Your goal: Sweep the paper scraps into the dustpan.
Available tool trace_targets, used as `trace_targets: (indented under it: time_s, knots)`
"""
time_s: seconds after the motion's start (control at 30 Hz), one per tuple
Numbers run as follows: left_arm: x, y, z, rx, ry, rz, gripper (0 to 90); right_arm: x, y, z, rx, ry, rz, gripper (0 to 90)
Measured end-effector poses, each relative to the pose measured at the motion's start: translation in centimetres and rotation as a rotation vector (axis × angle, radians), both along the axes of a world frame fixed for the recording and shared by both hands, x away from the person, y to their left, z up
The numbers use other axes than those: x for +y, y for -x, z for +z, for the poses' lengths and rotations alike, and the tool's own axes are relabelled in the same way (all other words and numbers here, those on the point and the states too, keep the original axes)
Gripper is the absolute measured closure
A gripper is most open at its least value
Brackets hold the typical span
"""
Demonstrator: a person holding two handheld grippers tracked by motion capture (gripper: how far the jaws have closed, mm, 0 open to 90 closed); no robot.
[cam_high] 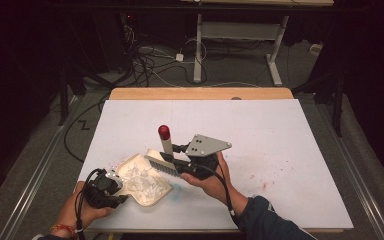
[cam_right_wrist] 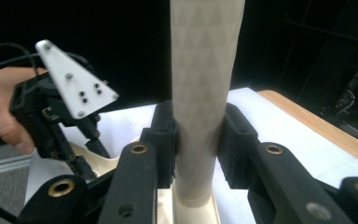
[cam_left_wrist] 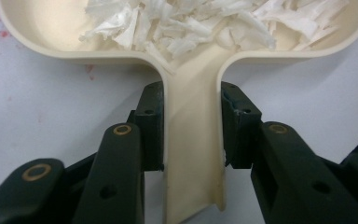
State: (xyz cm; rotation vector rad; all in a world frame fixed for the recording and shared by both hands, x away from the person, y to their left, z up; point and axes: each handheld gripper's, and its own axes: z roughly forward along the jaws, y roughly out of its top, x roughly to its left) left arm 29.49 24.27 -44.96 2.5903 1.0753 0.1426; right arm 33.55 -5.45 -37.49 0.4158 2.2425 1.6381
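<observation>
Dustpan (cam_high: 147, 187) sits near the front left edge of the white table (cam_high: 280, 130), full of shredded paper (cam_left_wrist: 205, 23) (no readable writing anywhere). Left gripper (cam_left_wrist: 193, 126) pinches the dustpan's handle. Right gripper (cam_right_wrist: 198, 135) clamps the brush (cam_high: 164, 150) handle, bristles over the dustpan's far rim.

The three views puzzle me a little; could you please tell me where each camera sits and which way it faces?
High view: above the person's side, facing forward and down on the table; both forearms, left claw and right claw show.
Left gripper view: rides the left claw, looking along its jaws shut on the dustpan handle.
Right gripper view: rides the right claw, shut on the brush handle; left hand farther off.
Shared: high and left gripper views both show the paper scraps.
</observation>
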Motion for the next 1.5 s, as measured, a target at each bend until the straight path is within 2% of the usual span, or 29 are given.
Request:
trace_targets:
  time_s: [0.07, 0.1, 0.17, 0.2, 0.27, 0.3, 0.43, 0.57, 0.6, 0.63, 0.7, 0.83, 0.93, 0.97, 1.0, 1.07, 1.2, 1.37, 1.5]
  knots:
    - [0.0, 0.1, 0.2, 0.003, -0.013, -0.004, 63.4, -0.6, -0.2, 0.1, 0.000, -0.007, -0.015, 71.4]
    - [0.0, 0.1, 0.3, 0.006, -0.019, -0.007, 63.4, -1.1, -0.2, 0.0, -0.018, -0.001, -0.035, 71.4]
    - [0.0, 0.2, 0.6, 0.015, -0.030, -0.015, 63.4, -1.3, -0.2, -0.1, -0.021, 0.010, -0.051, 71.4]
    - [0.0, 0.1, 0.7, 0.019, -0.028, -0.014, 63.4, -1.5, -0.5, -0.6, -0.024, 0.030, -0.086, 71.4]
    - [-0.1, 0.1, 0.8, 0.036, -0.033, -0.011, 63.4, -1.5, -0.6, -0.9, -0.018, 0.034, -0.094, 71.4]
    - [-0.2, 0.2, 0.8, 0.034, -0.040, -0.011, 63.4, -1.4, -0.9, -1.7, -0.005, 0.049, -0.128, 71.4]
    - [-0.2, 0.2, 0.7, 0.035, -0.039, -0.010, 63.4, -0.8, -1.2, -2.7, -0.001, 0.087, -0.134, 71.4]
    - [-0.3, 0.1, 0.5, 0.035, -0.040, -0.008, 63.3, 0.7, -0.8, -3.2, -0.004, 0.095, -0.098, 71.3]
    - [-0.3, 0.1, 0.5, 0.034, -0.039, -0.008, 63.3, 1.7, -0.5, -3.3, 0.019, 0.090, -0.067, 71.3]
    - [-0.4, 0.1, 0.4, 0.036, -0.039, -0.009, 63.3, 1.7, -0.5, -3.3, 0.019, 0.090, -0.067, 71.3]
    - [-0.4, 0.1, 0.2, 0.038, -0.044, -0.015, 63.3, 2.8, -0.2, -3.2, 0.013, 0.093, -0.042, 71.3]
    - [-0.3, 0.0, 0.0, 0.039, -0.038, -0.015, 63.3, 4.3, 0.4, -3.0, 0.037, 0.039, 0.041, 71.4]
    - [-0.2, 0.0, 0.0, 0.038, -0.036, -0.021, 63.4, 4.4, 0.6, -2.8, 0.021, 0.044, 0.037, 71.4]
    - [-0.1, 0.0, 0.0, 0.039, -0.034, -0.022, 63.3, 4.3, 0.8, -2.6, 0.003, 0.049, 0.023, 71.3]
    - [-0.1, -0.1, 0.0, 0.041, -0.032, -0.022, 63.4, 3.7, 0.8, -2.1, -0.007, 0.032, 0.025, 71.4]
    - [0.2, -0.1, 0.2, 0.039, -0.026, -0.031, 63.4, 3.5, 0.8, -1.9, -0.008, 0.025, 0.024, 71.3]
    - [0.7, -0.1, 0.5, 0.044, -0.011, -0.028, 63.3, 1.6, 0.5, -0.4, -0.018, 0.005, 0.010, 71.4]
    - [1.4, -0.1, 0.4, 0.053, -0.010, -0.028, 63.3, -1.7, 0.3, 0.7, 0.018, -0.013, 0.000, 71.3]
    - [1.5, 0.0, 0.4, 0.060, -0.014, -0.030, 63.3, -4.6, 0.6, 1.1, 0.055, -0.025, 0.016, 71.4]
